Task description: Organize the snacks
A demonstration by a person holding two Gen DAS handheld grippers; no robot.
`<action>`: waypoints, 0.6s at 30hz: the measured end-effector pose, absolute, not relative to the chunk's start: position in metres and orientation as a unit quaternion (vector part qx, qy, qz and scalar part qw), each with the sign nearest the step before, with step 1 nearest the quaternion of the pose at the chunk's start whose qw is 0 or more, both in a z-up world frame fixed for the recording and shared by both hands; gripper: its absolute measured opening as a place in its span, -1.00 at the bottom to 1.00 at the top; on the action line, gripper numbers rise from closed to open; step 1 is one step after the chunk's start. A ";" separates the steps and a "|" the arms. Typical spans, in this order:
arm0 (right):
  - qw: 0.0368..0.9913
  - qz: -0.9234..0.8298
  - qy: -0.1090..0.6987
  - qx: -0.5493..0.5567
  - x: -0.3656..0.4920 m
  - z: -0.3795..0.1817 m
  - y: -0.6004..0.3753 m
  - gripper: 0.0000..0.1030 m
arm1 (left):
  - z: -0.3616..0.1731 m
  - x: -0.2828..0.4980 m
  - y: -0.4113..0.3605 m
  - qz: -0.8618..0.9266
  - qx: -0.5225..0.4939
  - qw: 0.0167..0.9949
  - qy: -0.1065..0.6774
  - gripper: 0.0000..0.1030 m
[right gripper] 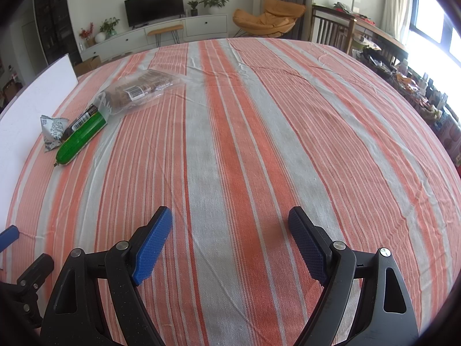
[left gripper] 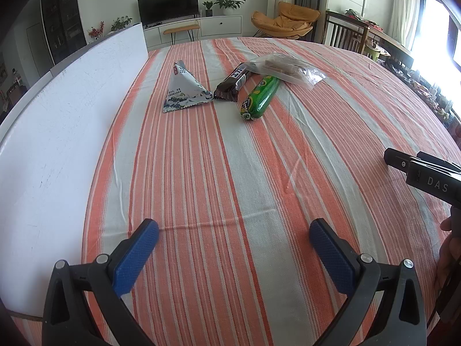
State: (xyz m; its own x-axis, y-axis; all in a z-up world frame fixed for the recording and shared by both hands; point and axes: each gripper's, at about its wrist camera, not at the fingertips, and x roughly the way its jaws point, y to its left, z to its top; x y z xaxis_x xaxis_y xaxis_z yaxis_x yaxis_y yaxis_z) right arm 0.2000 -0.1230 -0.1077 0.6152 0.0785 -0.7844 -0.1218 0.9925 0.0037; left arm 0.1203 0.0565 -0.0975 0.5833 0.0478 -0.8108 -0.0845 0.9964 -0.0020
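left gripper: mine, the left gripper (left gripper: 234,248) hangs over the striped cloth with its blue pads spread wide, nothing between them at all.
right gripper: same deal, the right gripper (right gripper: 230,240) is spread wide over bare cloth, nothing pinched. In the left wrist view you can catch its black body poking in at the right edge, with a bit of my hand (left gripper: 449,248) below it.
worktop: big worktop under an orange, grey and white striped tablecloth (left gripper: 259,173), a few creases in it.
snacks, overall: all four sit in a little cluster at the far side, well away from both grippers, and off to the left in the right wrist view.
triangle pack: white-and-blue pyramid-shaped packet (left gripper: 184,89), leftmost of the bunch, nearest the white board.
chocolate bar: dark brown wrapper (left gripper: 232,83) just right of the triangle pack, its near end almost touching the pack's corner as far as I can tell.
green roll: shiny green tube snack (left gripper: 259,98) lying next to the brown bar, closest to me of the lot.
clear bag: see-through bag with brownish stuff inside (left gripper: 288,69), behind the green roll and overlapping the far ends of the bar and the roll.
white board: flat white panel (left gripper: 57,132) along the left side of the cloth.
background: TV (left gripper: 168,7) on a low white cabinet, some potted plants, an orange lounge chair (left gripper: 283,20), bright window off to the right.
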 end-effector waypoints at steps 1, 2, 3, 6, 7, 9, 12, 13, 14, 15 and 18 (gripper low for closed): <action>0.898 0.056 0.435 -0.025 0.200 -0.108 -0.123 0.66 | -0.098 0.120 0.057 0.037 -0.020 0.890 0.455 1.00; 0.898 0.056 0.435 -0.025 0.200 -0.108 -0.123 0.66 | -0.098 0.120 0.057 0.037 -0.020 0.890 0.455 1.00; 0.898 0.056 0.435 -0.025 0.200 -0.108 -0.123 0.66 | -0.098 0.120 0.056 0.037 -0.020 0.890 0.455 1.00; 0.898 0.056 0.435 -0.025 0.200 -0.108 -0.123 0.66 | -0.098 0.120 0.056 0.037 -0.020 0.889 0.455 1.00; 0.898 0.056 0.435 -0.025 0.200 -0.108 -0.123 0.66 | -0.098 0.120 0.056 0.037 -0.020 0.889 0.455 1.00; 0.898 0.056 0.435 -0.025 0.200 -0.108 -0.123 0.66 | -0.097 0.120 0.057 0.036 -0.023 0.890 0.455 1.00; 0.898 0.056 0.435 -0.025 0.200 -0.108 -0.123 0.66 | -0.095 0.119 0.059 0.012 -0.028 0.884 0.467 0.99; 0.898 0.056 0.435 -0.025 0.200 -0.108 -0.123 0.66 | -0.092 0.119 0.063 0.001 -0.047 0.881 0.471 0.99; 0.898 0.056 0.435 -0.025 0.200 -0.108 -0.123 0.66 | -0.089 0.119 0.069 -0.006 -0.077 0.878 0.473 0.99; 0.898 0.056 0.435 -0.025 0.200 -0.108 -0.123 0.66 | -0.085 0.121 0.076 -0.013 -0.107 0.874 0.473 0.96; 0.898 0.056 0.435 -0.025 0.200 -0.108 -0.123 0.66 | -0.064 0.143 0.089 -0.013 -0.139 0.873 0.468 0.81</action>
